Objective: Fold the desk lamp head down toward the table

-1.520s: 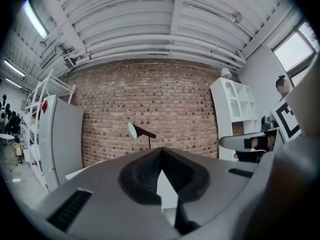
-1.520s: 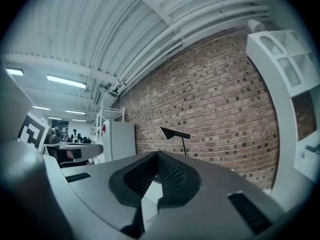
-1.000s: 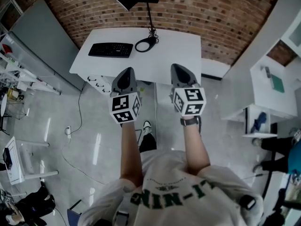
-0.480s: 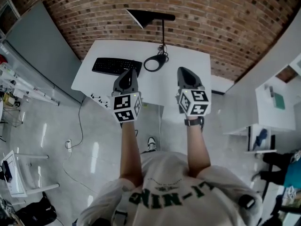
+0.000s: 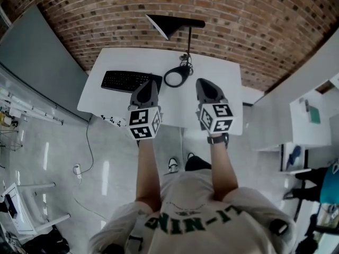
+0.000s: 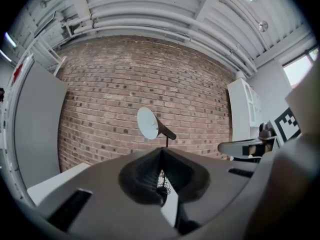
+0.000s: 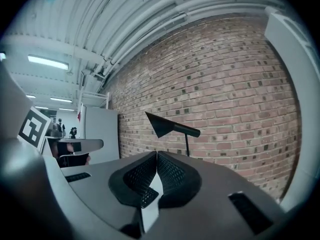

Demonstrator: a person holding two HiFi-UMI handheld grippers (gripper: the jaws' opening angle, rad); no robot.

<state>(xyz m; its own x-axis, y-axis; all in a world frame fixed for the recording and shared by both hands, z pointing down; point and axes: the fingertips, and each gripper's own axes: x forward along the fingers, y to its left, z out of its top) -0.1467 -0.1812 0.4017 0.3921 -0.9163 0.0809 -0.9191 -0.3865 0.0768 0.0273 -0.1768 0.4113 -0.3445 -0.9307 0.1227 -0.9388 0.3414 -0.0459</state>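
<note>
Two tools out front. Head view: left gripper (image 5: pixel 150 81) and right gripper (image 5: pixel 202 81) are side by side over the near half of the white table (image 5: pixel 225 83), both pointing at the brick wall (image 5: pixel 249 20). Desk lamp (image 5: pixel 189 41) stands at the table's far edge, beyond and between the two tips. Its black cone lamp head (image 5: pixel 163 25) is raised on a level arm and points left. Ring base (image 5: pixel 176 77) sits between the tips, nearer the left one, not touching. Keyboard (image 5: pixel 123 81) lies left of the base; the left tip overlaps its right end in the picture. From tips to lamp it's bare tabletop.

Left gripper view: jaws pressed together, nothing in them. Lamp head (image 6: pixel 147 123) is just above the jaw line, well apart, open face toward the camera. Right gripper (image 6: pixel 245 146) shows at the right.

Right gripper view: jaws closed, empty. Lamp head (image 7: pixel 159 124) is above the jaw line, pole (image 7: pixel 187 144) slightly right, well apart.
</note>
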